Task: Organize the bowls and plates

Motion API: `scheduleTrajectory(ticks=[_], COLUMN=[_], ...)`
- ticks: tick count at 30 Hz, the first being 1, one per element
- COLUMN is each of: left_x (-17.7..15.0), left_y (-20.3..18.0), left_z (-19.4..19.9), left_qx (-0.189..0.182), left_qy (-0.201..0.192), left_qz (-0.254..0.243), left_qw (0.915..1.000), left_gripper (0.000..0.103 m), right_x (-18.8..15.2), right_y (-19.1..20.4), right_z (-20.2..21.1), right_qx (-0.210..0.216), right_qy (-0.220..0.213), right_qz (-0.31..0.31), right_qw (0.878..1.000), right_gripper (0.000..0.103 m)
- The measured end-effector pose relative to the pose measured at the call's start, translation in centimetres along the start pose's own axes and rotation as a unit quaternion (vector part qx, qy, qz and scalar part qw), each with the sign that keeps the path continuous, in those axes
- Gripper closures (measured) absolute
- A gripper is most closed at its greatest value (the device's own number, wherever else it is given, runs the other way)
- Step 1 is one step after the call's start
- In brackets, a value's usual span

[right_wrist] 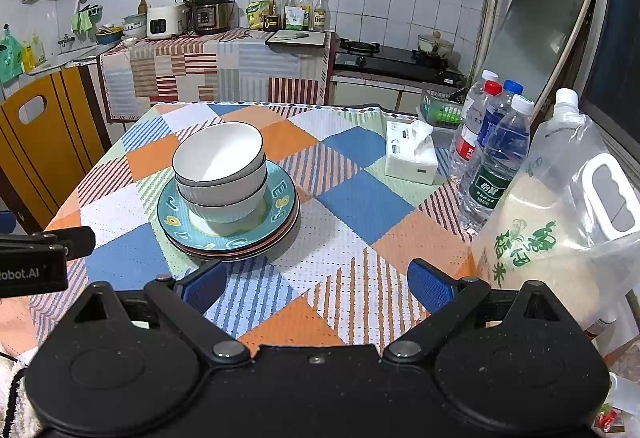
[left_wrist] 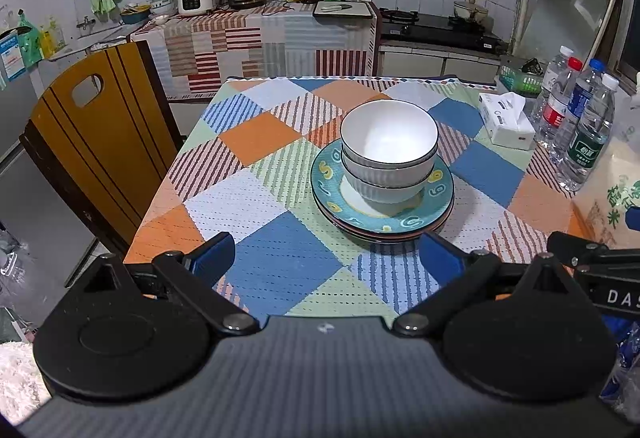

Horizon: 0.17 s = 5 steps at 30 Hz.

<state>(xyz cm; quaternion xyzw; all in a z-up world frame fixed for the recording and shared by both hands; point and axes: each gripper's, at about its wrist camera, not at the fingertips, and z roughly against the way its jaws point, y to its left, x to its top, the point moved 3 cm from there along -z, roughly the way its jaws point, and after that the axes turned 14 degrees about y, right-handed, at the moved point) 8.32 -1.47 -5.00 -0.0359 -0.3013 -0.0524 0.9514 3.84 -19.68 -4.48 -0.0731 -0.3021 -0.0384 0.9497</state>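
Near the middle of the table [left_wrist: 280,174], two white bowls [left_wrist: 389,142] sit nested on a stack of plates [left_wrist: 382,216], the top plate teal with yellow marks. Both the left tongs [left_wrist: 326,258] and the right tongs [right_wrist: 316,288] hang wide open over the near edge, holding nothing. Toward the right edge stand a tissue box [right_wrist: 412,154], water bottles [right_wrist: 496,158] and a rice bag [right_wrist: 560,222].
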Motion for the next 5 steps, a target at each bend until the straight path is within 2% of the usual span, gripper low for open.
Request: scheduleTrajectory(ticks=[5], left_x=[-0.01], left_y=[-0.32], left_z=[0.01], left_qx=[-0.005], left_qy=[-0.001], left_qz=[-0.004], left_qw=[1.0000], left_gripper=[0.003], right_x=[-0.06], right_y=[0.04], right_z=[-0.04], right_qx=[0.003], right_qy=[0.000], right_qz=[0.001], right_qw=[1.000], right_gripper=[0.004])
